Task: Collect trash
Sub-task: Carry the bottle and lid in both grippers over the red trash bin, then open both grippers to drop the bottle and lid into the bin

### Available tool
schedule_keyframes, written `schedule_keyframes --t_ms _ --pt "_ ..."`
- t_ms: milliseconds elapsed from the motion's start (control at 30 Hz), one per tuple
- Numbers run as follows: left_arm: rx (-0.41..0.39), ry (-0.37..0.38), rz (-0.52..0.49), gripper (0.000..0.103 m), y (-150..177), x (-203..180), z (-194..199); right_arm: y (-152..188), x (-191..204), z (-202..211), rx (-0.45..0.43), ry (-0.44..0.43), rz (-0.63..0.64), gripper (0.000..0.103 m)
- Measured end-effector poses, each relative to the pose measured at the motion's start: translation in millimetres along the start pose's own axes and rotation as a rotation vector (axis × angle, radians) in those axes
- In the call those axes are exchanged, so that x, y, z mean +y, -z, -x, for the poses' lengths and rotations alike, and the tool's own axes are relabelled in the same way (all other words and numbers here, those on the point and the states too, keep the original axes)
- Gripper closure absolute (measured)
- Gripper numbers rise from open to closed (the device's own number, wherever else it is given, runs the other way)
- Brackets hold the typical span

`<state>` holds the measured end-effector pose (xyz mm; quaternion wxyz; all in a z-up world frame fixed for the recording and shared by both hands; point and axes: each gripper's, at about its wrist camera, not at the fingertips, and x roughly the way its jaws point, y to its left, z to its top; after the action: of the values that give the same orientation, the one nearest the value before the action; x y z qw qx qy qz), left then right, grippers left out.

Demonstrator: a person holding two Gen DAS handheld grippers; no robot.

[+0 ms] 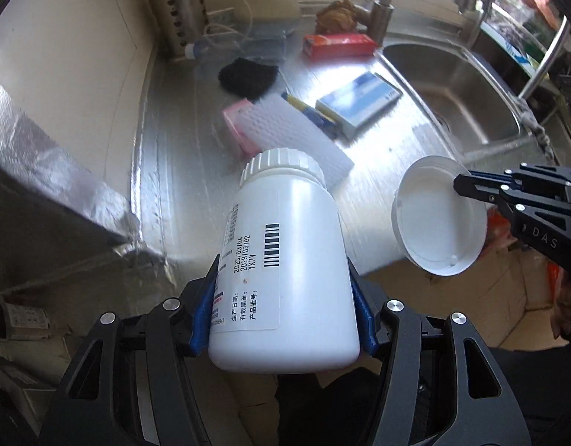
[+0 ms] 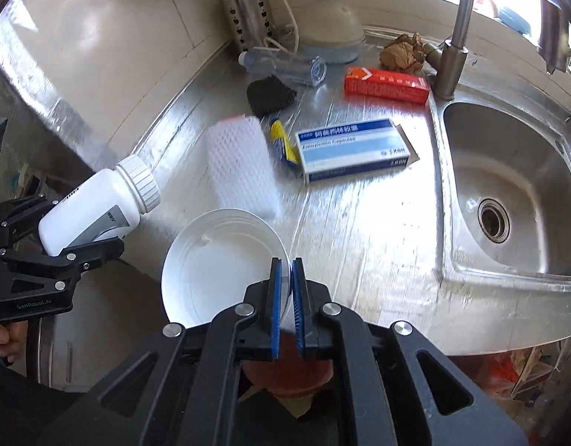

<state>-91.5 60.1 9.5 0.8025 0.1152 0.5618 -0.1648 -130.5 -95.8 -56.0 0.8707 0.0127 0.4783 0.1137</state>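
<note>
Right, the left gripper (image 1: pixel 281 297) clamps a capped white bottle (image 1: pixel 285 271) by its body; the right gripper (image 2: pixel 286 271) pinches the rim of a white tub (image 2: pixel 218 264) (empty inside). Both hang off the steel bench's (image 2: pixel 359 230) front edge. Sponge (image 2: pixel 240 163), boxes and crumpled paper (image 2: pixel 400 54) lie near the sink (image 2: pixel 508 186).
</note>
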Motion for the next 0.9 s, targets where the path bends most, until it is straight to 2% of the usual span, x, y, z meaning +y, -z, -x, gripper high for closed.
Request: schedule_keyframes --t_ms 200,367,500,633,800,900 --pt "0.070 0.042 -0.084 0.044 52.0 -38.9 -18.7 44.5 -12.3 -18.6 0.076 -0.002 0.093 0.097" --pt "0.147 0.075 -0.186 0.044 87.5 -64.1 -57.0 84.6 -18.0 -55.5 0.128 0.022 0.140 0.097" --pt "0.212 0.088 -0.282 0.044 115.2 -74.0 -103.8 120.3 -16.5 -99.9 0.176 0.044 0.141 0.097" --pt "0.281 0.073 -0.357 0.044 145.7 -76.6 -167.0 156.0 -16.4 -154.0 0.219 0.073 0.108 0.097" --pt "0.378 0.051 -0.378 0.044 183.8 -77.3 -244.3 193.7 -16.0 -217.9 0.276 0.104 0.110 0.097" --pt "0.412 0.047 -0.372 0.044 203.6 -78.4 -274.3 207.0 -22.8 -248.4 0.292 0.114 0.095 0.097"
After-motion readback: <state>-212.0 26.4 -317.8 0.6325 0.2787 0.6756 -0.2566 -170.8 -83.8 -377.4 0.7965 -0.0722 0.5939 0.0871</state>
